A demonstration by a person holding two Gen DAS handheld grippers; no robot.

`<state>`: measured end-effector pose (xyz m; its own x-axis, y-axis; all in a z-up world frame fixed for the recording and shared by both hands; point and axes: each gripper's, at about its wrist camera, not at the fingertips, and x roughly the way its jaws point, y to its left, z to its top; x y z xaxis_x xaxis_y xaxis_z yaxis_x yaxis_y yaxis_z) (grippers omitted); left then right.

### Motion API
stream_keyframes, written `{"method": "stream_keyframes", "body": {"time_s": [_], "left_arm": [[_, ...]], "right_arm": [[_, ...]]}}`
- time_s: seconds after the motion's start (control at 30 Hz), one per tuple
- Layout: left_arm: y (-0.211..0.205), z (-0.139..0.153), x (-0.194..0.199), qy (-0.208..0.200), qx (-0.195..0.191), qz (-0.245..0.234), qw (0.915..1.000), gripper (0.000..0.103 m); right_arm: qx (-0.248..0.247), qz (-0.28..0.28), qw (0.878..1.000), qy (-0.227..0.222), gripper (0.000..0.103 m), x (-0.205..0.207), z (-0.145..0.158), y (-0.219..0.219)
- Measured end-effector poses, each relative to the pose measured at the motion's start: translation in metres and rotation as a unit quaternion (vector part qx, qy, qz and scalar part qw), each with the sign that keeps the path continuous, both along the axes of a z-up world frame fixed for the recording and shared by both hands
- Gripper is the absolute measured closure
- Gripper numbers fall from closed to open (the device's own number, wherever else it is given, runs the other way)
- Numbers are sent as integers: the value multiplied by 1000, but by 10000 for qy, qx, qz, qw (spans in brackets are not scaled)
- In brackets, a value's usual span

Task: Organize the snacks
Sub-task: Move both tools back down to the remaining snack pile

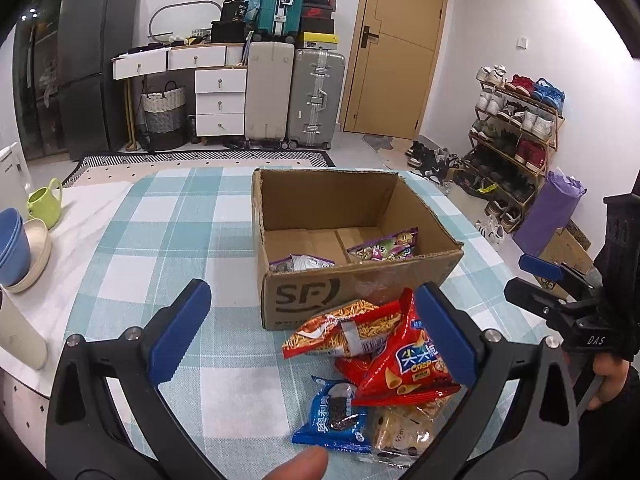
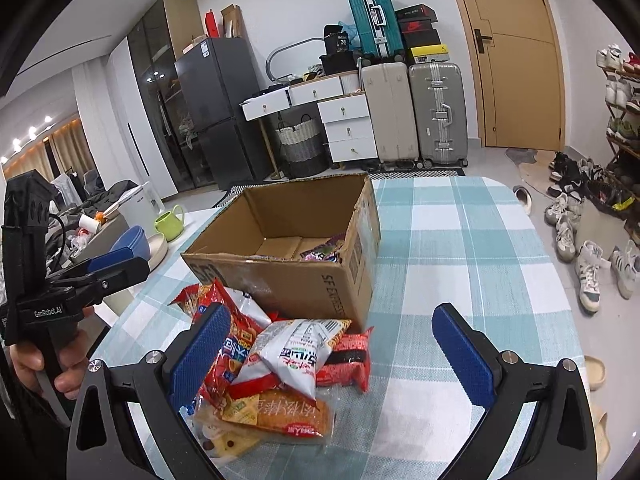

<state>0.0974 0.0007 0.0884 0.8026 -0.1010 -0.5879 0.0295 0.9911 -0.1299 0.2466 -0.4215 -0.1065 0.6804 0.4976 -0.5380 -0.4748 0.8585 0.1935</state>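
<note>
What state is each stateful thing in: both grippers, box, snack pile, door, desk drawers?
left gripper: open, empty
right gripper: open, empty
cardboard box: open, a few packets inside
snack pile: loose on the table, outside the box
door: closed
upper desk drawers: pulled out

Green mug [image 1: 45,201] beside stacked bowls [image 1: 16,246], suitcases [image 1: 294,98], shoe rack [image 1: 516,136], door [image 1: 396,46]

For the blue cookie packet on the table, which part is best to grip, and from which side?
Grip the blue cookie packet across its narrow width near the middle, coming from above on its free left side. It lies flat, and only its right edge touches the pile of snacks. The left gripper is open.
</note>
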Motion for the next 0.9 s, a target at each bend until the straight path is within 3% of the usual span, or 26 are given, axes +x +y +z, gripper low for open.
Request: {"method": "stream_keyframes", "body": {"time_s": [0.9], "left_arm": [[-19, -38, -34, 310, 84, -94, 9994, 1]], "right_arm": [[-81, 123, 9999, 37, 1, -19, -17, 3]]}}
